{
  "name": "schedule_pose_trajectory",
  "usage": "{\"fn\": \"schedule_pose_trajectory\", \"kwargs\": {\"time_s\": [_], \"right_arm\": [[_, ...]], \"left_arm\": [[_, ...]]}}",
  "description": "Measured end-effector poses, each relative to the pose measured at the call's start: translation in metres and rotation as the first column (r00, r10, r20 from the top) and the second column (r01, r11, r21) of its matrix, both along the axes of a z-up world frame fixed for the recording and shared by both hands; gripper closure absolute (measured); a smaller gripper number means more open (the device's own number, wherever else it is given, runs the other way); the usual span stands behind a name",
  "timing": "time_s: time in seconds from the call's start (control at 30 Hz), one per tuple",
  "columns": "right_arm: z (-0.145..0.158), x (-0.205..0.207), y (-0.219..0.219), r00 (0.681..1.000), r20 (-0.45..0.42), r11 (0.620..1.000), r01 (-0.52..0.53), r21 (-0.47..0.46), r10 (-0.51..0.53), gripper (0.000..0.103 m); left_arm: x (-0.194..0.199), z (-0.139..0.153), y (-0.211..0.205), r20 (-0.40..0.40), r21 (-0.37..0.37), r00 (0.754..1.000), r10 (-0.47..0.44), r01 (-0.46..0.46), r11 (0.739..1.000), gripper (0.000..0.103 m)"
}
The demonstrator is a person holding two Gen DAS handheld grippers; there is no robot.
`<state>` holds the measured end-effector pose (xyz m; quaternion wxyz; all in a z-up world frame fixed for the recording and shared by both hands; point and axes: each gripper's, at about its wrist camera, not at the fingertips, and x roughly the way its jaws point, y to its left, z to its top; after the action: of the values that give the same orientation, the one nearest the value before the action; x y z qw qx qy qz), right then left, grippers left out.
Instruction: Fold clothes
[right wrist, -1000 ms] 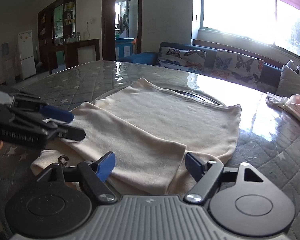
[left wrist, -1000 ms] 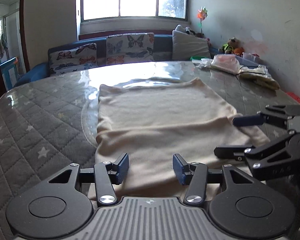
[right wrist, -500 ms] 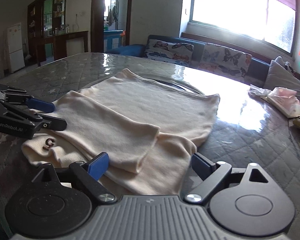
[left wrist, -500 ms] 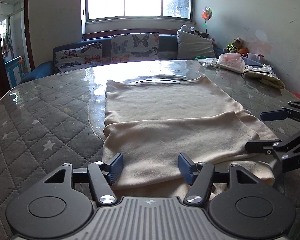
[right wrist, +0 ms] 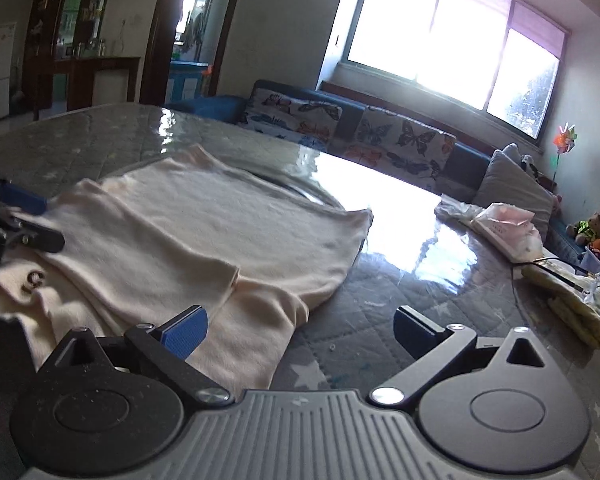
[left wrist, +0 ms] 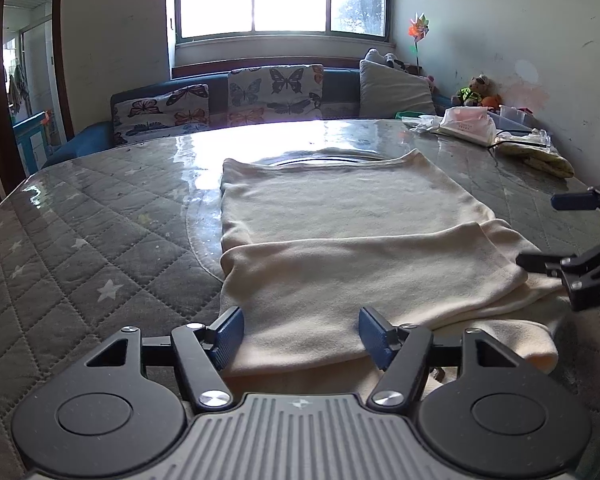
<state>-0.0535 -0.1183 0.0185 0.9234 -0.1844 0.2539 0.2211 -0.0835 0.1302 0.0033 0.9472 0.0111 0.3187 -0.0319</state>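
Both grippers are opening over the cream garment (left wrist: 352,248) lying folded on the quilted table (left wrist: 100,248), left gripper (left wrist: 302,334) and right gripper (right wrist: 300,326) gripping nothing, with no lettering fully readable.

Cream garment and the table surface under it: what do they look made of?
The cream folded garment looks like soft matte knit, fleece or fine wool perhaps: fuzzy nap, rounded limp folds. The grey star-quilted table cover is stitched padded fabric, apparently under a clear glossy sheet, glass or plastic, since the window glare mirrors off it.
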Motion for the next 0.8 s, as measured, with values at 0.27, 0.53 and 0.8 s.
{"fn": "schedule_pose_trajectory", "kwargs": {"time_s": [0.27, 0.53, 0.8], "right_arm": [[0.009, -0.007, 0.0, 0.999, 0.044, 1.0, -0.025, 0.004, 0.025, 0.0], [-0.006, -0.003, 0.022, 0.994, 0.017, 0.994, -0.106, -0.01, 0.106, 0.0], [-0.014, 0.003, 0.017, 0.991, -0.047, 0.992, -0.122, 0.046, 0.124, 0.0]], "left_arm": [[-0.007, 0.01, -0.003, 0.025, 0.009, 0.999, -0.022, 0.022, 1.0, 0.035], [-0.03, 0.02, -0.014, 0.06, 0.04, 0.987, -0.146, 0.144, 0.989, 0.035], [-0.064, 0.019, -0.025, 0.045, 0.107, 0.952, -0.302, 0.296, 0.949, 0.035]]}}
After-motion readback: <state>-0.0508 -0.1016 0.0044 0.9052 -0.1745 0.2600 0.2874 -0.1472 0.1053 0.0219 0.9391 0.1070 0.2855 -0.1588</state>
